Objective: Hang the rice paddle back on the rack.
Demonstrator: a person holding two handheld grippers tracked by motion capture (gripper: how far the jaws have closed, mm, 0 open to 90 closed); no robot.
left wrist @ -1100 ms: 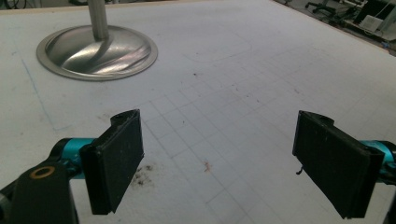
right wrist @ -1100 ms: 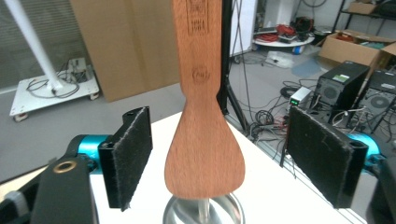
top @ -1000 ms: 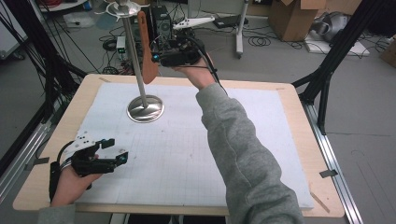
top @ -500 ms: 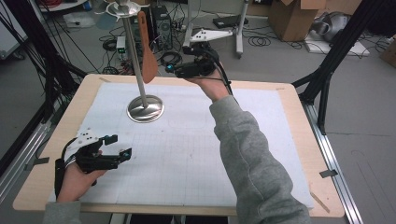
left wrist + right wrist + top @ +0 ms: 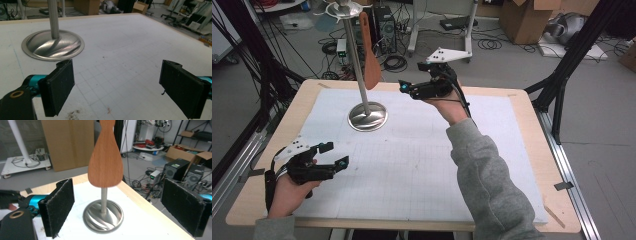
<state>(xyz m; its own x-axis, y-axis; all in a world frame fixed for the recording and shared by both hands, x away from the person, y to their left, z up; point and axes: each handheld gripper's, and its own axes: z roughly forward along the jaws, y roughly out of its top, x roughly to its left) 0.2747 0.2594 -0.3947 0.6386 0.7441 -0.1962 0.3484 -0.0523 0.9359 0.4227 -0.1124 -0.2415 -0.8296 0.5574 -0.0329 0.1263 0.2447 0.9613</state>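
A metal stand with a round base (image 5: 368,117) rises at the back left of the white mat. From its top hangs a wooden spatula (image 5: 371,56), blade down. My right gripper (image 5: 411,80) is held in the air to the right of the stand, open and pointing at it, apart from the spatula. In the right gripper view the spatula (image 5: 105,162) hangs ahead between the open jaws, above the stand base (image 5: 103,216). My left gripper (image 5: 334,155) rests low at the front left, open and holding nothing; its view shows the stand base (image 5: 53,46) ahead to the left.
A white gridded mat (image 5: 422,165) covers the wooden table (image 5: 532,150). Black frame legs stand at the left and right of the table. On the floor behind lie cables, a computer case and cardboard boxes (image 5: 524,17).
My right gripper has drawn back from the spatula, moving right and down. The spatula stays hanging on the stand. My left gripper has shifted slightly to the right.
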